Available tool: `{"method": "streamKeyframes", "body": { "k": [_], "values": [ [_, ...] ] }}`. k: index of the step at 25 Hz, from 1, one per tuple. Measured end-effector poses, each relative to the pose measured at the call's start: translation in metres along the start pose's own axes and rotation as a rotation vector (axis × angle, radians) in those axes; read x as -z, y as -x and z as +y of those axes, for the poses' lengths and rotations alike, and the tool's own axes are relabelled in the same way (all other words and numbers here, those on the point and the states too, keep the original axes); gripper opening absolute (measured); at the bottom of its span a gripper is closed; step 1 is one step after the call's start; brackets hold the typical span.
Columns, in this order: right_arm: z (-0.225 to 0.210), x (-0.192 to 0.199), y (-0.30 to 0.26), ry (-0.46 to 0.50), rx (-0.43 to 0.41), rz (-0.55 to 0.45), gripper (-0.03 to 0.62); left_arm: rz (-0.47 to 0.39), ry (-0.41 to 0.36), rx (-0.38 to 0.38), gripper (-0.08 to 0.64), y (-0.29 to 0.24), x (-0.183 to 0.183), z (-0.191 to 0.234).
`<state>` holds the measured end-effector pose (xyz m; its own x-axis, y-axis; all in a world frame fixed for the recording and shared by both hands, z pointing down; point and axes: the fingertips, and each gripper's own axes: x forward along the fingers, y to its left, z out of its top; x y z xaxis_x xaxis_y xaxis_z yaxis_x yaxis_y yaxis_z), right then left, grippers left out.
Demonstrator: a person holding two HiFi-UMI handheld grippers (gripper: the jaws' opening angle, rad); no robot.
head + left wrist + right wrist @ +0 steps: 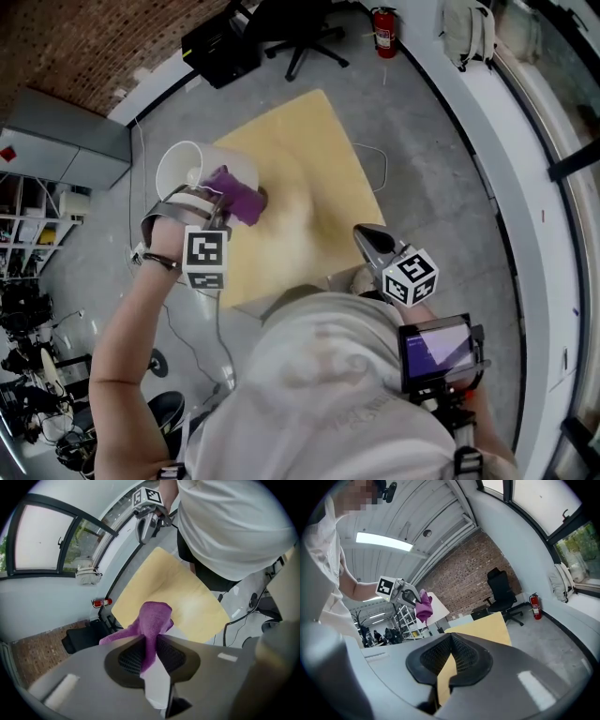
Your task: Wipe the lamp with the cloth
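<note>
Cloth (236, 197), purple, pinched in left gripper (151, 644) at white lampshade (187, 167) by table's (309, 150) left corner; right gripper (451, 637) pressed shut, empty.

My left gripper (150, 641) pinches the purple cloth (153, 617), which bunches up past my tips. A white surface (158, 684) shows nearer, between my jaws. Beyond lies the yellow table (173, 590). The right gripper (144, 532) hangs past its far corner, and an extinguisher (102, 603) stands at left.
</note>
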<state>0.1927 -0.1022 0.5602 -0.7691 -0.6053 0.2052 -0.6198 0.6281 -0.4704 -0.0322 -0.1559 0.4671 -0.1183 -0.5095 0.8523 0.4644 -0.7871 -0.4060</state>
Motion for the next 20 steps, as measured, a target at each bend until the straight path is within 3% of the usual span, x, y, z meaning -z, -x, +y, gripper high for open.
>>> {"method": "streamKeyframes", "body": {
  "k": [5, 9, 13, 17, 20],
  "values": [
    [-0.002, 0.007, 0.006, -0.017, 0.010, 0.008, 0.011, 0.037, 0.015, -0.060, 0.075, -0.027, -0.021, -0.007],
    [-0.002, 0.008, 0.008, -0.018, 0.009, 0.016, 0.011, 0.018, 0.045, -0.029, 0.075, -0.042, -0.038, -0.024],
    [-0.003, 0.007, 0.005, -0.009, -0.004, 0.024, 0.011, -0.031, 0.129, -0.031, 0.075, -0.041, -0.047, -0.031],
    [-0.002, 0.003, -0.004, 0.005, -0.033, 0.035, 0.011, -0.133, 0.242, -0.163, 0.075, -0.012, -0.059, -0.010],
    [0.003, 0.000, -0.016, 0.017, -0.064, 0.042, 0.011, -0.148, 0.344, -0.279, 0.074, 0.020, -0.048, 0.008]
  ]
}}
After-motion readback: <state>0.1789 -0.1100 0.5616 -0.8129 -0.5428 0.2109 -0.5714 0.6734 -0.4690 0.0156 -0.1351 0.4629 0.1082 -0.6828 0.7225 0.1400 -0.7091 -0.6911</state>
